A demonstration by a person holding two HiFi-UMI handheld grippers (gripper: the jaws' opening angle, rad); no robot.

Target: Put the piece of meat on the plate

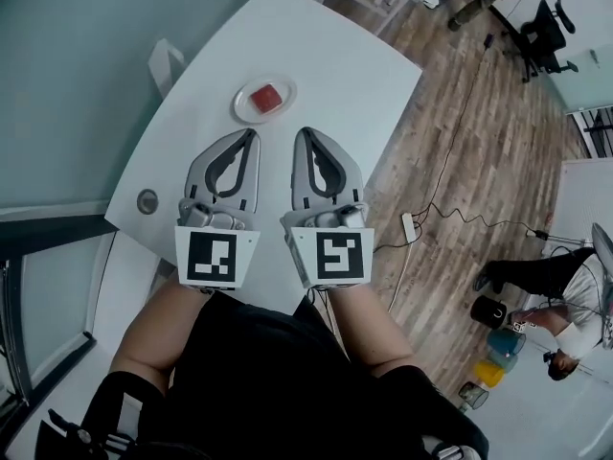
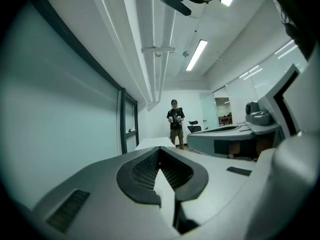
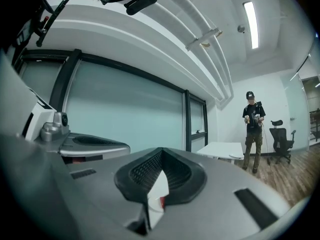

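**Task object.** The piece of meat [image 1: 266,95], a small red block, lies on the white plate [image 1: 243,109], near its centre. It looks roughly square, so no long axis can be given. The plate stands on the white table [image 1: 326,56], towards the far left part of it. On this showing the placement called for is judged already made.

**Relation to the grippers.** The meat lies on the far side of both sets of fingertips. It is almost in line with the left gripper [image 1: 252,134] and off to the left of the right gripper [image 1: 304,132], so the left is the nearer of the two. Neither touches the plate or the meat. Both gripper views look out level across the room, not down at the table, so both tools are judged to be held up clear of the table top.

**Jaw state.**
- Left gripper [image 2: 159,150]: the jaws are pressed together at the tips, with nothing between them.
- Right gripper [image 3: 161,151]: the jaws are likewise closed on nothing. A sliver of red [image 3: 161,202] shows low down in the slot between them. It is judged to be the meat on the plate beyond, not a thing gripped.

**Pose.** The two grippers sit side by side close in front of the person's body, pointing away towards the far end of the table. Their marker cubes [image 1: 215,257] are at the near end.

**Next move.** If any is needed, it is only to withdraw.
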